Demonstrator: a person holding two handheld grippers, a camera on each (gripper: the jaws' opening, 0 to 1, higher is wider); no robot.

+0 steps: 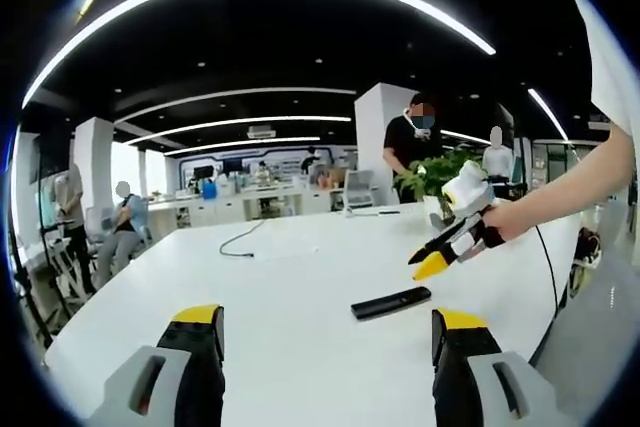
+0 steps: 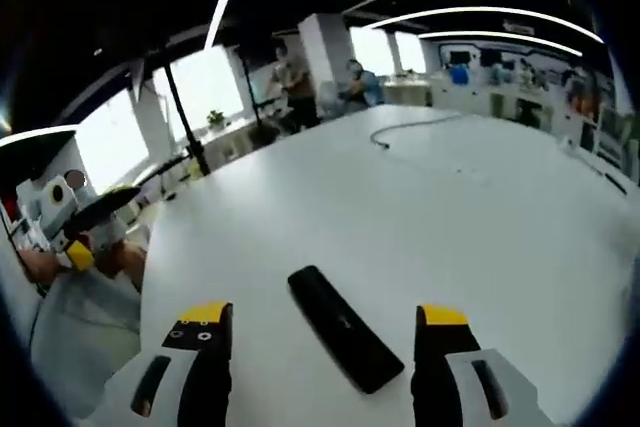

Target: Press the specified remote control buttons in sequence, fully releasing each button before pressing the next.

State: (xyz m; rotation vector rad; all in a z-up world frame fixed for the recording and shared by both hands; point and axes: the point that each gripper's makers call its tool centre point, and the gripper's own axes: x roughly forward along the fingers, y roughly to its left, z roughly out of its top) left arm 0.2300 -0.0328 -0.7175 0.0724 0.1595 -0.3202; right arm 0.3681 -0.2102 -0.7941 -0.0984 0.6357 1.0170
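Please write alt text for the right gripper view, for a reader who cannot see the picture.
A black remote control lies flat on a white table, between the right gripper's two open, yellow-tipped jaws and untouched by them. The left gripper shows at the left edge, off the table's side, and people stand in the office behind.

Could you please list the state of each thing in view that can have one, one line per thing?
Remote control: flat on the white table, untouched, between the right gripper's jaws in its view.
Left gripper: jaws open, holding nothing.
Right gripper: jaws open in its own view, holding nothing, above the remote.
Cable: loose on the table, far side.
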